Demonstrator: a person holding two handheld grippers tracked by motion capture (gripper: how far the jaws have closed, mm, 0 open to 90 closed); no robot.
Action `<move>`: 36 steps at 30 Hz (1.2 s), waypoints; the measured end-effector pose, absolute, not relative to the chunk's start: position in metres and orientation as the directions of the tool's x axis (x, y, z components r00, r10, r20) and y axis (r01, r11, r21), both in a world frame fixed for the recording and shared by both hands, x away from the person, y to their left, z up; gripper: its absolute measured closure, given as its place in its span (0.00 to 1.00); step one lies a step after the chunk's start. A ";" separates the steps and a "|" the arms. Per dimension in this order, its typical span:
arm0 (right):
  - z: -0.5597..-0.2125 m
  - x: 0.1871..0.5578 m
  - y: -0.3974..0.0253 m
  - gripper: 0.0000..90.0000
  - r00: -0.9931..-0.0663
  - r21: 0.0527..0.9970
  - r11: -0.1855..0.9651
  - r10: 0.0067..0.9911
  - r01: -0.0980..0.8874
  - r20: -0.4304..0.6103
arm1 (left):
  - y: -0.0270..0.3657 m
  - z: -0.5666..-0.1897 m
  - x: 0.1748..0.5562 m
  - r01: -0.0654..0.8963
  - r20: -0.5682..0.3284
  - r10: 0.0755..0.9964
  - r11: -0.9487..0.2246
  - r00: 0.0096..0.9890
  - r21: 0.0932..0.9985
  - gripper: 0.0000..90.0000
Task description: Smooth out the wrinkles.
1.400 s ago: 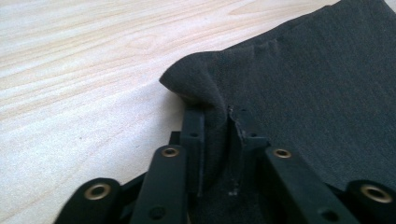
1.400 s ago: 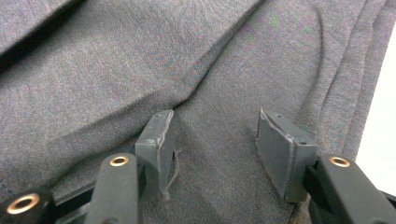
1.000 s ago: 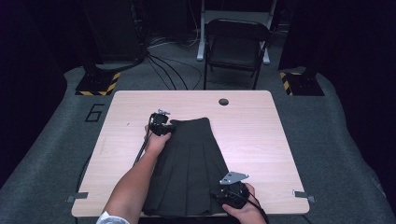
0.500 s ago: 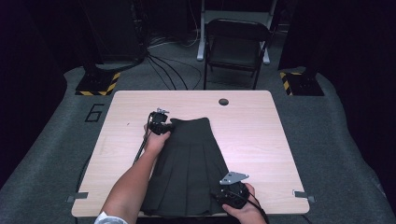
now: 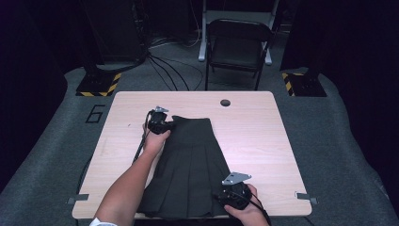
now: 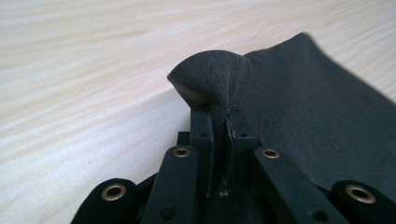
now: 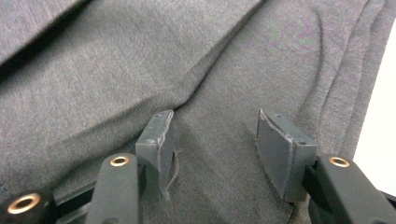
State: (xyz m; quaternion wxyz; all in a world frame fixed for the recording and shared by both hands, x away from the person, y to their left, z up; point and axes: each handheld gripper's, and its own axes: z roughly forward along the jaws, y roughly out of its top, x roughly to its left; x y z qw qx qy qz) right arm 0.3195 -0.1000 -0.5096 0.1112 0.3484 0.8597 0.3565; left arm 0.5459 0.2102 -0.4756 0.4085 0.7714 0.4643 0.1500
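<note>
A dark grey pleated skirt (image 5: 188, 165) lies flat on the light wooden table (image 5: 263, 136), waistband at the far end, hem at the near edge. My left gripper (image 5: 165, 125) is at the waistband's left corner and shut on a pinched fold of the skirt (image 6: 210, 88), lifted a little off the table. My right gripper (image 5: 230, 197) rests on the hem's near right part. In the right gripper view its jaws stand open over the skirt cloth (image 7: 140, 70), the gripper (image 7: 212, 140) pressed against the fabric with nothing clamped.
A round cable hole (image 5: 225, 102) sits near the table's far edge. Behind the table stand a black folding chair (image 5: 237, 47) and floor cables (image 5: 164, 70). Bare wood spreads to the left (image 6: 84, 93) and right of the skirt.
</note>
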 end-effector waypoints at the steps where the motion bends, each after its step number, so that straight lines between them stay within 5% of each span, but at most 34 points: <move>1: -0.509 0.319 -0.100 0.51 -0.726 0.689 0.495 0.684 0.529 0.067 | 0.211 -0.473 0.545 0.583 -0.136 0.832 -0.250 0.537 0.773 0.93; 19: -0.485 0.342 -0.096 0.50 -0.718 0.728 0.450 0.691 0.518 0.084 | 0.205 -0.434 0.514 0.478 -0.107 0.781 -0.262 0.616 0.839 0.94; 36: -0.481 0.375 -0.030 0.49 -0.772 0.735 0.481 0.630 0.478 0.090 | 0.199 -0.398 0.510 0.399 -0.054 0.769 -0.269 0.637 0.877 0.94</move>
